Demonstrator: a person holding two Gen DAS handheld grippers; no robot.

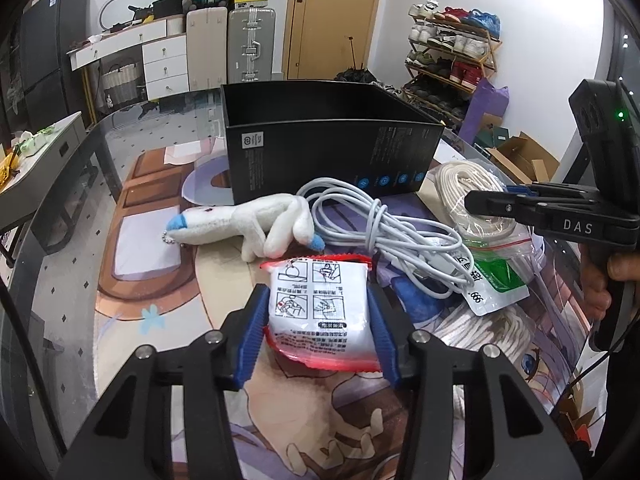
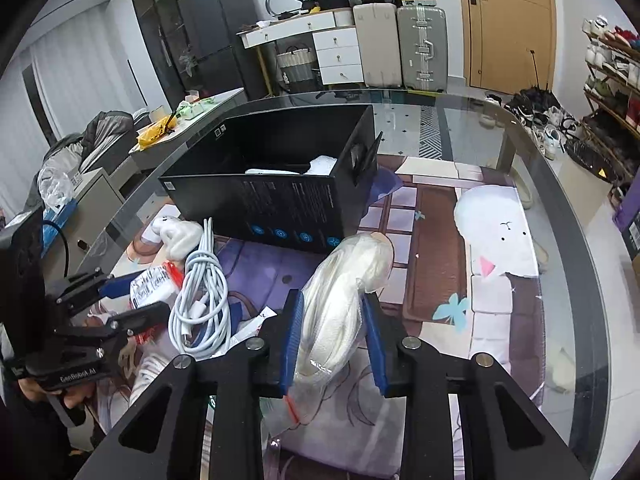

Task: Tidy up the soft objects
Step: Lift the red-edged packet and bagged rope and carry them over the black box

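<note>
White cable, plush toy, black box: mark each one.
white cable (image 1: 384, 236), left wrist view, middle of the bundle.
plush toy (image 1: 248, 220), left wrist view, its body.
black box (image 2: 280, 208), right wrist view, printed near wall.

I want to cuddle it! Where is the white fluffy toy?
In the left wrist view the white toy lies on the table in front of the black box, left of the white cable.
</note>
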